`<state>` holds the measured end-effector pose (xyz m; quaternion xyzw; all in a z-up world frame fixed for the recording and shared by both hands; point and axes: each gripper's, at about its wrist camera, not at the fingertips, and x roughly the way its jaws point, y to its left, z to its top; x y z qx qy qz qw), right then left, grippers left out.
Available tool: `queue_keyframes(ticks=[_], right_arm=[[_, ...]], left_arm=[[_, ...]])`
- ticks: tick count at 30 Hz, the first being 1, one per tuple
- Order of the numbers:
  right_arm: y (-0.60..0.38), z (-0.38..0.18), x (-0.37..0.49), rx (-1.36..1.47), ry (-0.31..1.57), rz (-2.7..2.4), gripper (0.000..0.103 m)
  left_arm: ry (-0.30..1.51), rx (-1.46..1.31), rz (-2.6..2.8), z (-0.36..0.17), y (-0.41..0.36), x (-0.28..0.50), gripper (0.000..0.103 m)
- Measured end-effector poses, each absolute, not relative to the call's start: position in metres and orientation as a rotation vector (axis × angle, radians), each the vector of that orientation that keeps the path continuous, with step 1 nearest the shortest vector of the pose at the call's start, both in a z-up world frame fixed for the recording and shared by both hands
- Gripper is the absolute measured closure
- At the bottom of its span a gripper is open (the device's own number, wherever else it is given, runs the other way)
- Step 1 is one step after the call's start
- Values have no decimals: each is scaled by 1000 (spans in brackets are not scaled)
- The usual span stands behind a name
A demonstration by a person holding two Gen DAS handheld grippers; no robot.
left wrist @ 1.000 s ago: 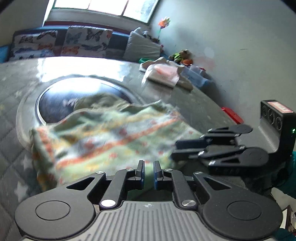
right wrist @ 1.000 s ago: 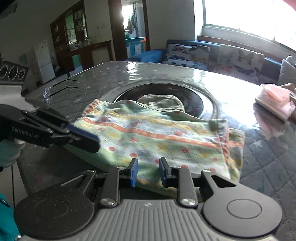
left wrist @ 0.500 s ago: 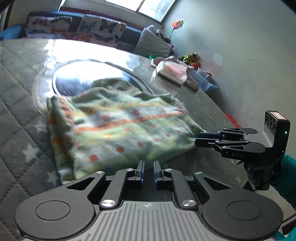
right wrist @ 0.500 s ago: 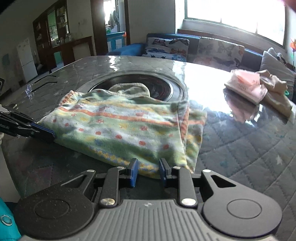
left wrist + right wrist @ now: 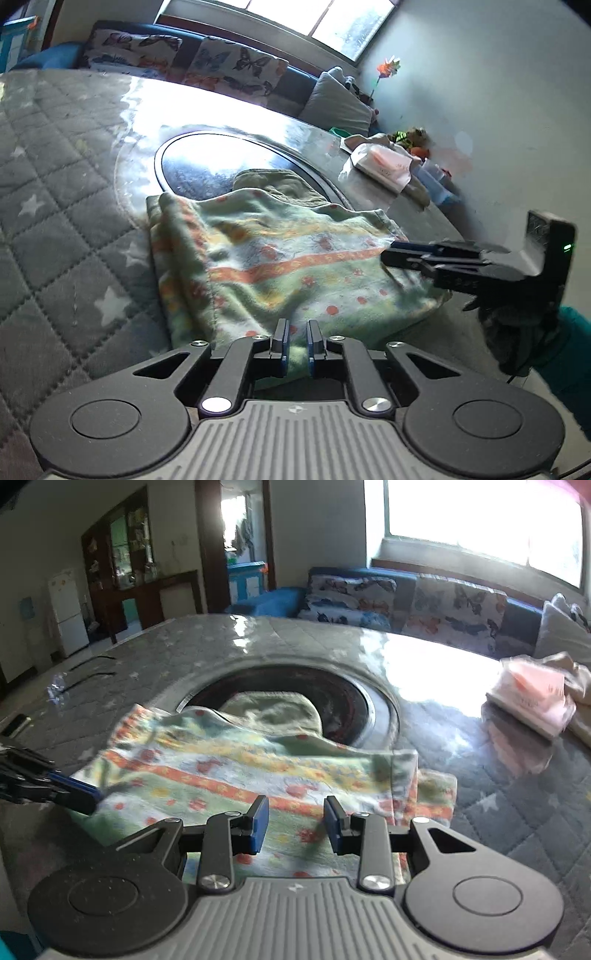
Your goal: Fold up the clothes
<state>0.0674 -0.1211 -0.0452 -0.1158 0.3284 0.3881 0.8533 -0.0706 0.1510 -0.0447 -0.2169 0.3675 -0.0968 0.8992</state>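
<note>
Showed a green fleece garment (image 5: 280, 258) with orange stripes and red dots, already doubled into a rough rectangle. Lay flat toward the near edge of a round tabletop (image 5: 55, 221) covered in grey quilted fabric with white stars, overlapping at its far side the rim of a dark, glossy round inset (image 5: 192, 166) at the tabletop's middle. Also showed a pink packet (image 5: 384, 166) well apart, near the tabletop's far right edge.

Appeared to be mid-fold: one fold made, and both tools coming in at the garment's near side for another.

Left gripper (image 5: 295, 347): pointed downward over the garment's near edge, with the blue pads (image 5: 282, 347) almost together and only a slit between them. Could not tell whether any fleece was caught in that slit. Seen from the right wrist view, reached the garment's left edge with its tip (image 5: 79, 799).

Right gripper (image 5: 295, 825): held in a gloved hand (image 5: 517, 325), angled down, tip over the garment's right edge. Had just been opening its jaws. Stood open above the fleece, with fabric visible in the gap but not pressed by either pad.

Next, judging from this: called for lowering the open right jaws onto the near right corner, pinching through both layers, taking a matching hold on the left, then lifting both corners together toward the far edge. Risked dragging the top layer askew if only one layer was taken.
</note>
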Motion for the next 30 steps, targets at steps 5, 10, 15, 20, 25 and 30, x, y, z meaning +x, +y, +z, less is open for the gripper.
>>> queue_keyframes(ticks=[5,10,15,20,25,30], right_arm=[[-134,-50,80,-222,718,750,69],[-131,-41,95,-223,690,736,69],[-116,-47,123,-237,698,724,69],[-123,-53,139,-215,722,669,69],[-125,-45,133,-213,697,680,69],[-117,-52,135,-239,712,690,69]], left_arm=[[760,-465,-199,-43,157,-76,92],[754,-470,-200,-37,159,-74,91],[752,-468,-180,-34,163,-68,89],[767,-466,-151,-36,174,-60,89],[732,-468,-148,-26,179,-47,89],[730,-478,-105,-31,189,-23,89]])
